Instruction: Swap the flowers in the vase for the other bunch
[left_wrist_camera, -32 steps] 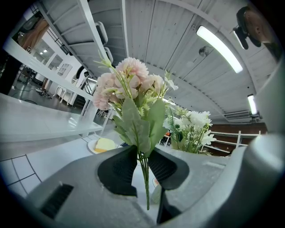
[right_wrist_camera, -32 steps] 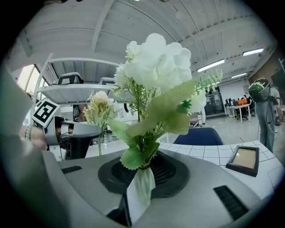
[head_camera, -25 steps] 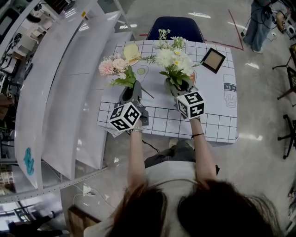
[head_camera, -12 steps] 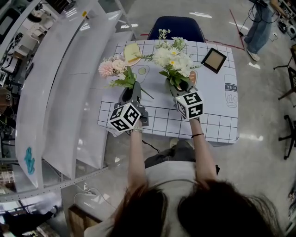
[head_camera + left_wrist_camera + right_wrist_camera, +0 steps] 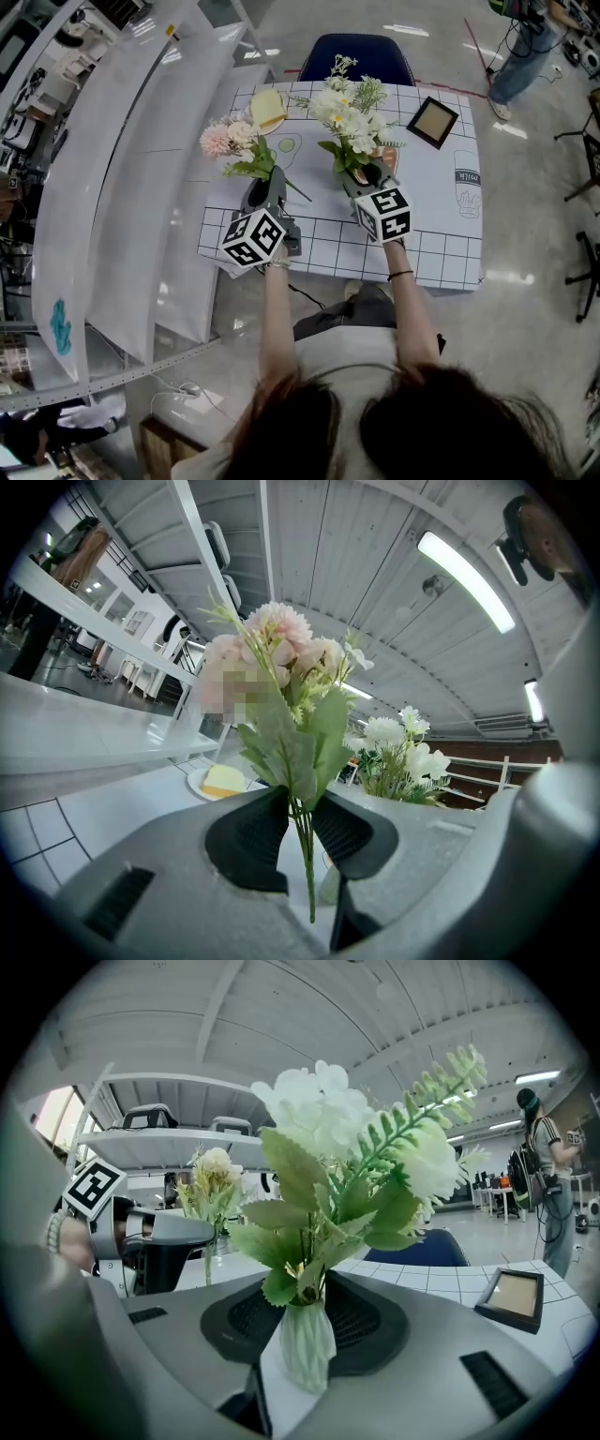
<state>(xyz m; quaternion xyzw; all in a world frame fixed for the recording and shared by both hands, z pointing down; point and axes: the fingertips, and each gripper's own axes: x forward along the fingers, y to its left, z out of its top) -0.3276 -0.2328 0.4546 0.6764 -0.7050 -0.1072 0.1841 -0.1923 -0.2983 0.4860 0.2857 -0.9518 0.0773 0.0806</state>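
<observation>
In my left gripper (image 5: 265,180) a pink bunch (image 5: 230,141) stands upright, the jaws shut on its thin green stems (image 5: 305,855), above the left part of the table. The white bunch (image 5: 347,114) sits in a pale green ribbed vase (image 5: 305,1344). That vase stands between the jaws of my right gripper (image 5: 362,174), which are opening. Its pads no longer look pressed against the vase. In the head view the right gripper hides the vase. The two grippers are side by side, a short way apart.
A plate with a yellow cake slice (image 5: 267,108) lies at the back left of the grid-patterned tablecloth (image 5: 441,253). A small picture frame (image 5: 432,122) lies back right. A blue chair (image 5: 361,58) stands behind the table, white shelving (image 5: 122,187) at its left. A person (image 5: 525,37) stands far right.
The white bunch has swung from leaning left to standing more upright. Neither hand has moved. The person in the background has shifted.
</observation>
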